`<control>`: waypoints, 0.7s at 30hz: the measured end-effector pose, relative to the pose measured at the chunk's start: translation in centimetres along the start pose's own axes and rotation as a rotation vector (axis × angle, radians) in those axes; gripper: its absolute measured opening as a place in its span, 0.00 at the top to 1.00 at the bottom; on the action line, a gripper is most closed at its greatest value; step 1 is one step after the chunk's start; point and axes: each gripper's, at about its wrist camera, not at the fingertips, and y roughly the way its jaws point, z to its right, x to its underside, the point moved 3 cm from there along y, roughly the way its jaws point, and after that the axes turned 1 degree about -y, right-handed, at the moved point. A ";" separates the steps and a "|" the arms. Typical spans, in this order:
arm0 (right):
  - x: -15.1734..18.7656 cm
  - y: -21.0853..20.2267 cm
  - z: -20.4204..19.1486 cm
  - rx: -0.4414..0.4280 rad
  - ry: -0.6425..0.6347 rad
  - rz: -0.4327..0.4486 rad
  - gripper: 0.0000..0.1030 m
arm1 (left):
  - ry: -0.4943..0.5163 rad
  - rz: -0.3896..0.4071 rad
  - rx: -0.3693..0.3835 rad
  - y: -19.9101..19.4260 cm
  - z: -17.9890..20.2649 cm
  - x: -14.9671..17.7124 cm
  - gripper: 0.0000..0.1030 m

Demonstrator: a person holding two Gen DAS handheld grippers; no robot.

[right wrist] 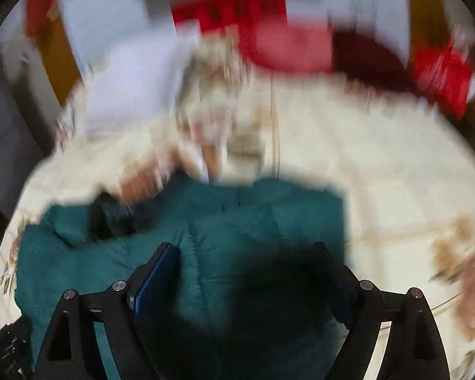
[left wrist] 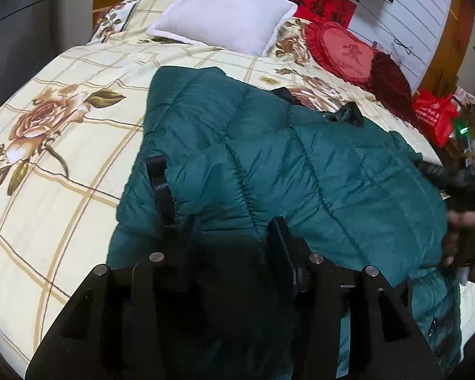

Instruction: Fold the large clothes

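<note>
Green puffer jacket (left wrist: 269, 158) lies spread on the bed, filling the centre and lower right of the left wrist view, quilted side up, dark lining bits showing at its upper edge. In the right wrist view the same jacket (right wrist: 205, 237) fills the lower centre and lower left, heavily blurred.

Left gripper (left wrist: 218, 221) sits at bottom centre of its view, right on the jacket's near edge. Fingers part-way apart; one finger (left wrist: 160, 186) pokes out over the fabric at left, the other is at right of centre. Puffy fabric bulges between them, but whether the pads actually pinch it is hard to tell from here.

Right gripper (right wrist: 243, 253) is at bottom centre of its own view, fingers spread wide apart over the jacket, nothing clamped.

A hand (left wrist: 468, 240) shows at the right edge of the left wrist view, blurred, at the jacket's edge.

Bedspread (left wrist: 63, 145) is cream with checks and big roses. White pillow (left wrist: 224, 12) upper centre. Red heart cushion (left wrist: 342, 50) upper right, red bag (left wrist: 433, 114) further right, red banner (left wrist: 310, 0) on the wall at top.
</note>
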 end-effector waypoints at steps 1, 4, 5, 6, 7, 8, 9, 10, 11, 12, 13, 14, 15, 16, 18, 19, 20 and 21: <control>0.3 0.0 -0.4 0.020 -0.050 0.036 0.10 | 0.005 -0.001 -0.005 0.1 0.1 0.0 0.55; 0.3 -0.2 -0.6 0.033 -0.067 0.045 0.09 | 0.011 -0.001 -0.014 0.1 0.1 0.1 0.55; 0.2 -0.9 -0.7 0.041 -0.071 0.048 0.09 | 0.010 -0.003 -0.012 0.1 0.1 0.1 0.55; 0.5 -1.4 -0.7 0.047 -0.070 0.056 0.09 | 0.009 -0.003 -0.009 0.1 0.0 0.0 0.55; 0.7 -2.7 -0.8 0.058 -0.072 0.081 0.09 | 0.008 -0.006 -0.006 0.1 0.0 0.0 0.55; 1.1 -4.5 -1.1 0.063 -0.083 0.124 0.09 | 0.006 -0.006 -0.004 0.2 -0.1 0.0 0.55; 1.5 -5.7 -1.1 0.063 -0.091 0.156 0.09 | 0.005 -0.006 -0.004 0.2 -0.1 0.0 0.55; 2.0 -7.8 -1.7 0.056 -0.107 0.210 0.09 | 0.006 -0.004 -0.006 0.2 -0.1 0.0 0.55; 2.7 -9.3 -2.2 0.037 -0.120 0.244 0.09 | 0.008 -0.002 -0.009 0.1 0.0 0.0 0.55; 3.1 -9.9 -2.6 0.019 -0.124 0.255 0.09 | 0.009 0.000 -0.010 0.1 0.0 0.1 0.55; 4.2 -10.5 -3.2 -0.013 -0.121 0.253 0.07 | 0.010 0.002 -0.011 0.1 0.0 0.1 0.55; 5.0 -10.0 -3.5 -0.038 -0.110 0.226 0.05 | 0.010 0.003 -0.011 0.1 0.0 0.1 0.55; 5.6 -9.3 -3.7 -0.053 -0.099 0.194 0.01 | 0.010 0.005 -0.011 0.1 0.0 0.2 0.55; 6.8 -7.5 -3.9 -0.070 -0.089 0.117 0.00 | 0.009 0.007 -0.008 0.1 0.0 0.2 0.55; 8.5 -5.5 -4.2 -0.035 -0.101 0.093 0.00 | 0.010 0.015 -0.002 0.0 0.0 0.3 0.54; 9.0 -5.7 -4.4 -0.018 -0.109 0.144 0.00 | 0.013 0.021 -0.003 -0.1 0.0 0.4 0.54; 9.0 -5.6 -4.5 -0.007 -0.116 0.145 0.00 | 0.015 0.026 -0.003 -0.1 0.1 0.4 0.53; 9.0 -5.6 -4.6 -0.005 -0.117 0.147 0.00 | 0.016 0.030 -0.001 -0.1 0.1 0.5 0.51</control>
